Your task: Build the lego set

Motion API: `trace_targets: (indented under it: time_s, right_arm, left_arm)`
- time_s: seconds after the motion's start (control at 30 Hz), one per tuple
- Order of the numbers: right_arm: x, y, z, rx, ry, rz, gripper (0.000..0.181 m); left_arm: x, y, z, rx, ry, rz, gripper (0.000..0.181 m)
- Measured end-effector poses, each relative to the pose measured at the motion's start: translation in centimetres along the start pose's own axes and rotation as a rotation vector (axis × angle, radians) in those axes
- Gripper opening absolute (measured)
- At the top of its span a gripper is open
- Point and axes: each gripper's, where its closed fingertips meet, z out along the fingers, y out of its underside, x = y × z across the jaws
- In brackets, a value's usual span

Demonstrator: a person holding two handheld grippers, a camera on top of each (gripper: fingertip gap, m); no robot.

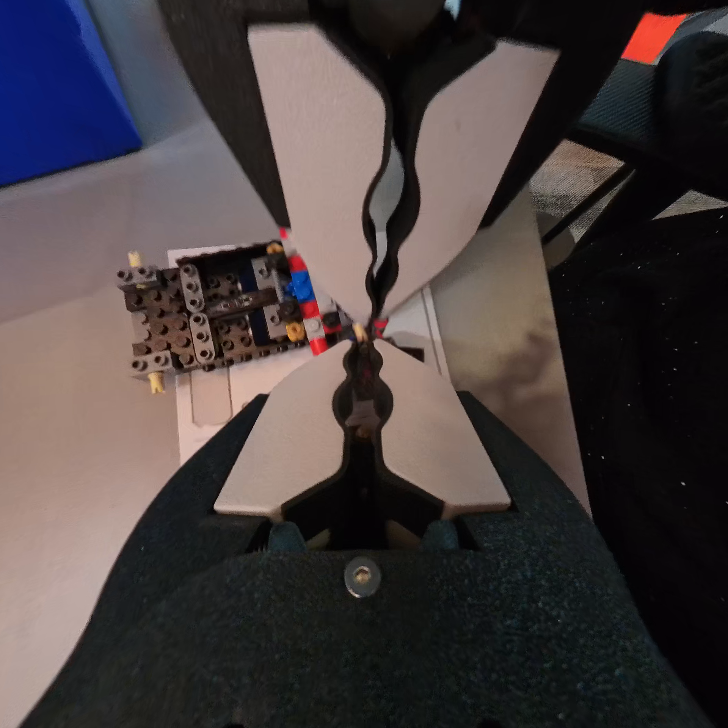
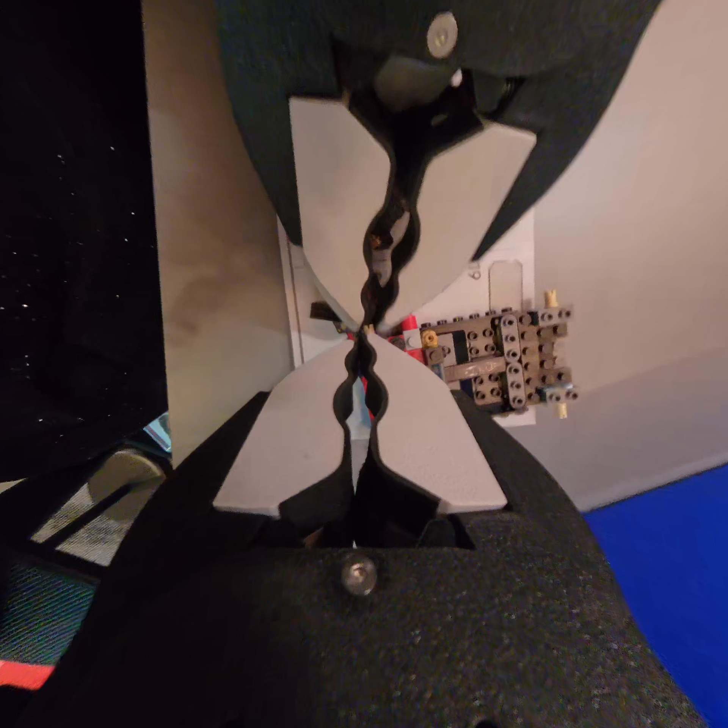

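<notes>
The 2 grippers met tip to tip above the near end of the lego model (image 1: 220,311), which rested on a white instruction sheet (image 1: 205,429) on the pale table (image 1: 71,433).

**Jaw state.** The left gripper (image 1: 364,346) had its jaws almost fully closed, pinching what appeared to be a small tan pin (image 1: 359,330) at the tips. The right gripper (image 2: 364,342) was likewise nearly closed on a small part at the same junction; whether it held the same piece or a dark red-and-black one beside it could not be determined, since blur and the pads hid the contact.

**Risks (assessed).**
1. A part this small, held only at the extreme tips, could pivot or eject if either grip slackened or the 2 tools pulled off-axis.
2. The model was unrestrained on smooth paper; a sideways push from either tool would likely slide it.
3. The red, white and blue bricks (image 1: 303,291) at the near end sat just beside the tips and could be knocked loose.

**Materials and shapes.** The finger pads (image 1: 299,453) were matte white with wavy black inner edges; the gripper bodies were black with a grainy, printed texture. The model was a studded rectangular block, mostly dark brown and grey, carrying 2 grey perforated beams (image 1: 193,287) and tan pins projecting from its far corners.
</notes>
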Motion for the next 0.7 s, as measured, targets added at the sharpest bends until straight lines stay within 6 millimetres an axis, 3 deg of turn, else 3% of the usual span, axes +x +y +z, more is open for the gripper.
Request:
trace_targets:
  time_s: [0.07,0.13,0.23,0.4,0.7]
  right_arm:
    - [0.7,0.4,-0.8,-0.017,0.036,0.001,0.0]
    - [0.6,-0.3,-1.9,0.062,0.037,0.012,0.0]
    - [1.1,0.9,-2.8,0.078,0.074,0.048,0.0]
    - [1.0,1.9,-2.2,0.149,0.083,0.118,0.0]
    - [1.8,1.7,-1.2,0.171,0.039,0.078,0.0]
  left_arm:
    - [-0.7,0.4,-0.7,-0.022,-0.028,-0.022,0.005]
    - [-0.7,-0.7,-1.4,0.054,-0.012,-0.011,0.004]
    - [-1.2,-0.9,-1.8,0.057,-0.027,-0.015,0.006]
    - [-1.4,-0.9,-1.7,0.034,-0.053,0.037,0.007]
    - [-2.3,-1.6,-0.4,0.006,-0.069,0.062,0.006]
